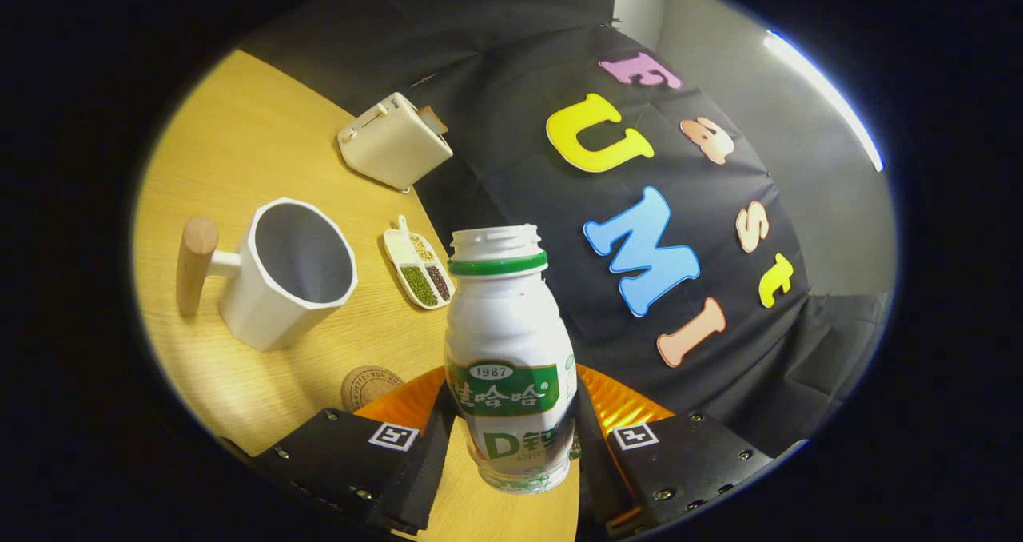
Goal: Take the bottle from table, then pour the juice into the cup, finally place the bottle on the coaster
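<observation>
A white plastic bottle (510, 350) with a green neck ring and a green label, its cap off, stands between my fingers; my gripper (511, 438) is shut on the bottle's lower body. The view is tilted, and the bottle is lifted off the wooden table (240, 150). Beyond the fingers, on the table, stands a white faceted cup (292, 274) with a wooden handle, its mouth open and its inside looking empty. A round brown coaster (369, 386) lies on the table just ahead of one finger, partly hidden by it.
A small white divided dish (418, 270) with green and dark grains lies next to the cup. A cream toaster (394, 141) stands farther back by the table's edge. The black cloth wall hangs close behind the table.
</observation>
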### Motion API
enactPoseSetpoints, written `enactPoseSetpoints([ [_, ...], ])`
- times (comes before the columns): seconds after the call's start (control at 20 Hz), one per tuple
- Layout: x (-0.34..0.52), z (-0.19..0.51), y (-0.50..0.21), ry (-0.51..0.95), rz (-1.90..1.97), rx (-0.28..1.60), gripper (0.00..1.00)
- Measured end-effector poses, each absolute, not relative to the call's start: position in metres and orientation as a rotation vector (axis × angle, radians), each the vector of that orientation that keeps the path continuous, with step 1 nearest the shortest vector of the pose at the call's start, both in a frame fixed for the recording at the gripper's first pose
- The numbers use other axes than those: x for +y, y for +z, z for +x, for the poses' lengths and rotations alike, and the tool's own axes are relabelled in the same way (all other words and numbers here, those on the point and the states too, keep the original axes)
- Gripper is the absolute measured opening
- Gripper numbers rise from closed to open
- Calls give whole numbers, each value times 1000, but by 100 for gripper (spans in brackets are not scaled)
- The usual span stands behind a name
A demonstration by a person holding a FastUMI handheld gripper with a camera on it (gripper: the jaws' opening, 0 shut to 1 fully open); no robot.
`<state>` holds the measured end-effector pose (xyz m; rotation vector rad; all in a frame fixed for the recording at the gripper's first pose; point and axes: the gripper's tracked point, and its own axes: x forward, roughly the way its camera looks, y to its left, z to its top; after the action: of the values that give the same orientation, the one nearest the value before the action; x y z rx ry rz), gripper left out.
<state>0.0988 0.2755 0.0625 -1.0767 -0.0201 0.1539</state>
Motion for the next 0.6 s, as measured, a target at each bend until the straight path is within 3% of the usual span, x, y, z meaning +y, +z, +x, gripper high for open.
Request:
enactPoseSetpoints([
  [0.6,287,98,66,113,-1283,-74,73],
])
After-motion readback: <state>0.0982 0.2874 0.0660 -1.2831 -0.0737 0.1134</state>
